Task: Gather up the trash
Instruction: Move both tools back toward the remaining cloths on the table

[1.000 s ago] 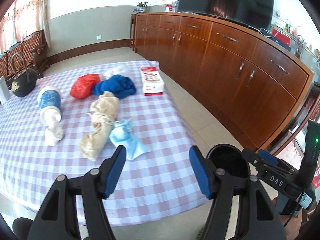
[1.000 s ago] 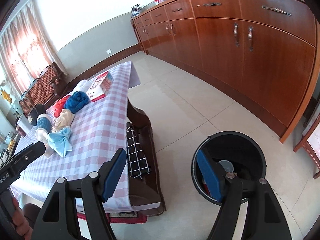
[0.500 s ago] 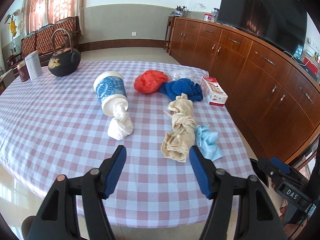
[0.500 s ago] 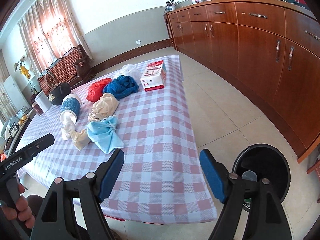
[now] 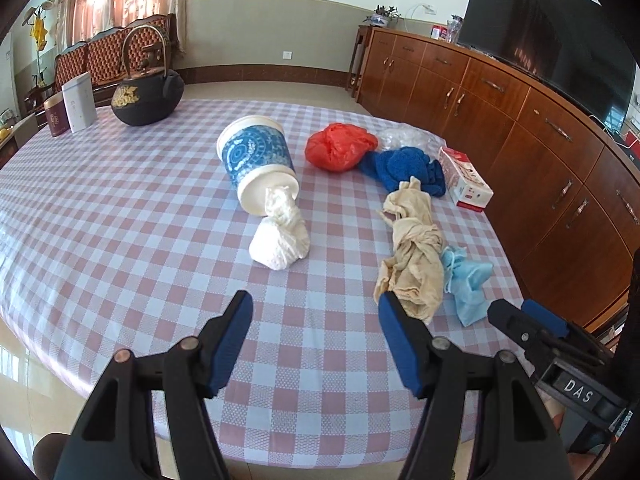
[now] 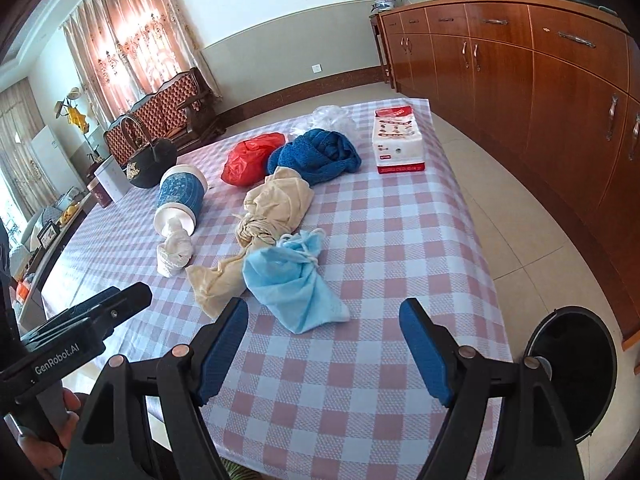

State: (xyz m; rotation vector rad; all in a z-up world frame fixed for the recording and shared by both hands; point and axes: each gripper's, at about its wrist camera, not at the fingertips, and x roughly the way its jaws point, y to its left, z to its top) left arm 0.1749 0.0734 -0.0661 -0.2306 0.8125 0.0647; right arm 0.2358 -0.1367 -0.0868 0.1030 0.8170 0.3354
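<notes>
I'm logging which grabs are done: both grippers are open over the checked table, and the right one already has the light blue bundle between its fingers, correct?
Not quite. The right gripper is open but empty; the light blue bundle lies on the checked table just ahead of its fingertips, as the right wrist view shows. The left gripper is open too.

Bare tablecloth before clustered rags
</notes>
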